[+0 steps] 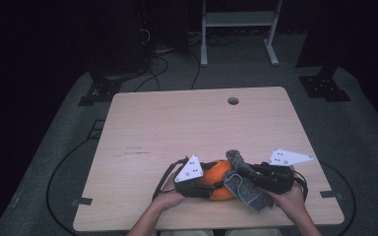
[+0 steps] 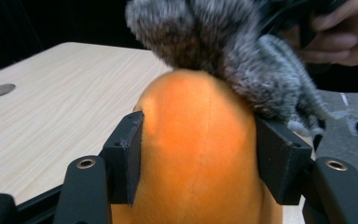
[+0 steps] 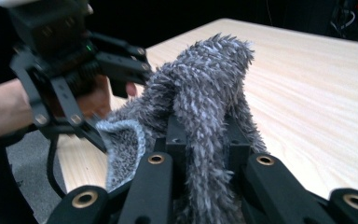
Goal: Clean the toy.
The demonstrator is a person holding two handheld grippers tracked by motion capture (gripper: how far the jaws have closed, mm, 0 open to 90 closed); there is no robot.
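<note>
High view, where: you have both grippers at the near edge of the counter (image 1: 142, 123), left gripper (image 1: 207, 188) on the orange plush (image 1: 216, 178), right gripper (image 1: 248, 177) on the grey cover (image 1: 246, 189). The two things touch, cover draped at the plush's right side.
High view, step: looks like fitting the furry cover onto the plush, or pulling it off; can't tell which from this. You hold one thing per gripper, cover partly on.
Left gripper view, jaws: closed on the plush, pads pressing both its sides, fabric dented a bit at the left pad. Firm hold.
Left gripper view, plush: smooth orange, rounded top, faint seam down the middle, soft. Cover (image 2: 223, 51) sits over its top and hangs down the right side. Your right hand (image 2: 340, 35) shows behind it.
Right gripper view, jaws: right gripper (image 3: 205, 135) pinched tight on a fold of the cover (image 3: 200, 93), fur bunched between the pads.
Right gripper view, cover: grey shaggy pile, lighter knit lining and a hemmed edge at lower left, limp, open-ended like a sleeve. Left gripper (image 3: 116, 65) just beyond it.
Next move: keep the left clamp steady as anchor, then draw the cover along the plush with the right. Fur is slippery and the pinch is only on a fold, so pull slow or it may slide out.
</note>
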